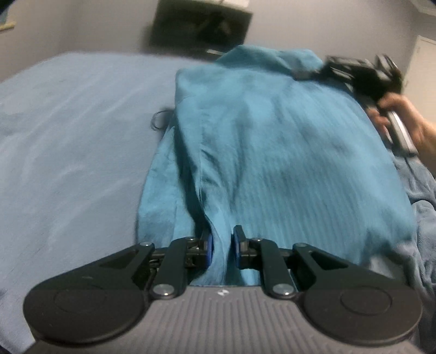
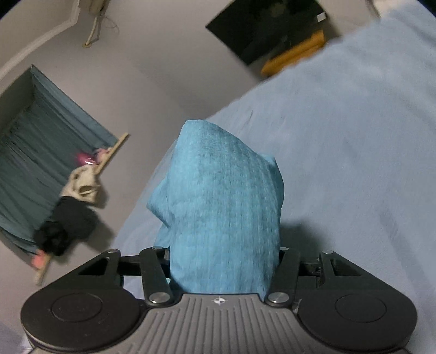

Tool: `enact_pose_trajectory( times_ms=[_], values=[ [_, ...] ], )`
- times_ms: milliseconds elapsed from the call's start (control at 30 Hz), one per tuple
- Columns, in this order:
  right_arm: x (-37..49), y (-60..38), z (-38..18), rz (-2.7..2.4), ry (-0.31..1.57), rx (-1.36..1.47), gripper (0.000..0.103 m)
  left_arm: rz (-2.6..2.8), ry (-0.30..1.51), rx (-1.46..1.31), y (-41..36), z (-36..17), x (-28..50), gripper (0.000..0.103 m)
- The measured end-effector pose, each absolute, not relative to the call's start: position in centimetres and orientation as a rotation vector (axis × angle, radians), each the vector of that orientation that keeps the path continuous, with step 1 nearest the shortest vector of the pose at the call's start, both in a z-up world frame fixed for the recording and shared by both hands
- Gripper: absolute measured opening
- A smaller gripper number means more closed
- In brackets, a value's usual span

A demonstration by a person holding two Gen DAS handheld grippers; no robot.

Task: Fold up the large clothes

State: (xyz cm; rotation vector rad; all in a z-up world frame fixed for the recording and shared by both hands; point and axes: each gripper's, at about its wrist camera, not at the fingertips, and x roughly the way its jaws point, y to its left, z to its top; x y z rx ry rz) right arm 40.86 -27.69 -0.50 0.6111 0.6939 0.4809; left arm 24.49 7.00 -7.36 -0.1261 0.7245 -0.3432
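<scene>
A large teal garment (image 1: 272,141) lies spread on a light blue bed (image 1: 68,136). My left gripper (image 1: 222,245) is shut on a fold at the garment's near edge, its blue pads pinching the cloth. At the garment's far right corner is my right gripper (image 1: 362,76), blurred and held by a hand (image 1: 403,119). In the right wrist view a thick bunch of the teal garment (image 2: 223,196) fills the gap of the right gripper (image 2: 223,261) and stands up above the bed (image 2: 354,136). The cloth hides the fingertips.
A small dark loop (image 1: 160,119) lies on the bed left of the garment. A rumpled blue blanket (image 1: 419,196) is at the right. A dark screen (image 1: 201,24) hangs on the far wall. Teal curtains (image 2: 41,163) and hanging clothes (image 2: 73,217) are beyond the bed.
</scene>
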Motion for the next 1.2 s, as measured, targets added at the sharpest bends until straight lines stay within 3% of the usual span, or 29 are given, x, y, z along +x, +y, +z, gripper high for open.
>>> enact_pose_trajectory(
  times_ms=[167,233,300,367,433,533,567,633,833,967,1200],
  values=[
    [44.9,-29.5,-1.8,0.293,0.782,0.549,0.088,-0.36,0.671,-0.055,4.7,-9.1,25.1,0.014],
    [43.9,-29.7,-2.7,0.21,0.746,0.535,0.09,-0.378,0.636,-0.065,4.9,-9.0,24.7,0.018],
    [41.0,-30.4,-3.2,0.175,0.68,0.546,0.091,-0.369,0.606,-0.079,5.7,-8.7,24.4,0.027],
    [36.8,-30.6,-3.4,0.15,0.617,0.54,0.095,-0.345,0.575,-0.092,6.7,-8.6,23.7,0.045],
    [31.1,-30.6,-3.9,0.135,0.578,0.524,0.098,-0.337,0.549,-0.117,7.5,-8.4,22.9,0.049],
    [23.5,-29.6,-4.6,0.086,0.575,0.417,0.1,-0.298,0.526,-0.117,8.5,-8.0,21.2,0.076],
    [21.2,-28.7,-4.9,0.073,0.57,0.389,0.102,-0.282,0.517,-0.113,8.6,-7.8,20.4,0.08],
    [17.2,-28.3,-5.2,0.055,0.569,0.336,0.103,-0.268,0.521,-0.121,8.8,-7.6,18.8,0.08],
    [8.4,-21.2,-6.6,0.058,0.584,0.192,0.103,-0.213,0.523,-0.111,7.7,-5.7,13.3,0.096],
    [6.1,-17.8,-7.9,0.125,0.577,0.07,0.103,-0.189,0.562,-0.157,6.2,-5.9,10.4,0.102],
    [6.4,-15.3,-11.1,0.085,0.555,-0.043,0.103,-0.169,0.578,0.235,0.4,-9.8,9.7,0.102]
  ],
)
